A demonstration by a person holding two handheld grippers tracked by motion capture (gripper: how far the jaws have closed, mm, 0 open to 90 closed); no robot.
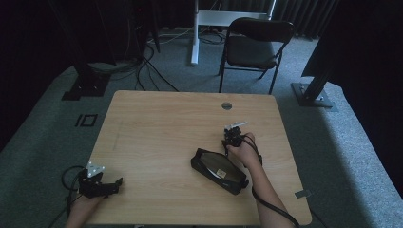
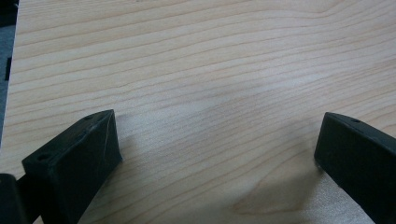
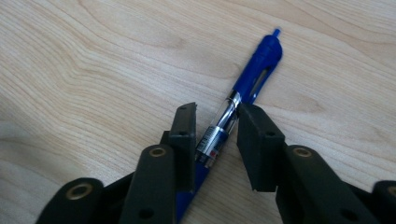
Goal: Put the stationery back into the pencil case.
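Dim room all round, with a grey carpet, a black chair (image 1: 254,45) at the back and cables on the floor; the wooden table (image 1: 157,123) is the one lit thing in the high view; it's pale, with long grain and a round cable hole near the far edge. Left gripper (image 1: 102,184) sits at the near left corner, its hand cut off by the bottom edge; the right gripper (image 1: 233,135) is right of centre, tipped down at the tabletop, and the hand hides whatever's under it, so the pen can't be made out from up here. A black pouch (image 1: 218,171) lies just beside that hand, unzipped I think, with something tan inside; too dark to say what.

Left gripper view: bare wood grain, the two blocky matte-black jaws spread wide apart with nothing between them; so it's released.

Right gripper view: a blue pen (image 3: 243,93) lies flat on the wood, slanting up to the right; clear barrel in the middle, blue clip end pointing away, its near end hidden under the jaws. Right gripper (image 3: 217,126) straddles the clear part; the jaws are narrowed close around it, each looking to touch the barrel, though whether they really pinch it I can't tell.
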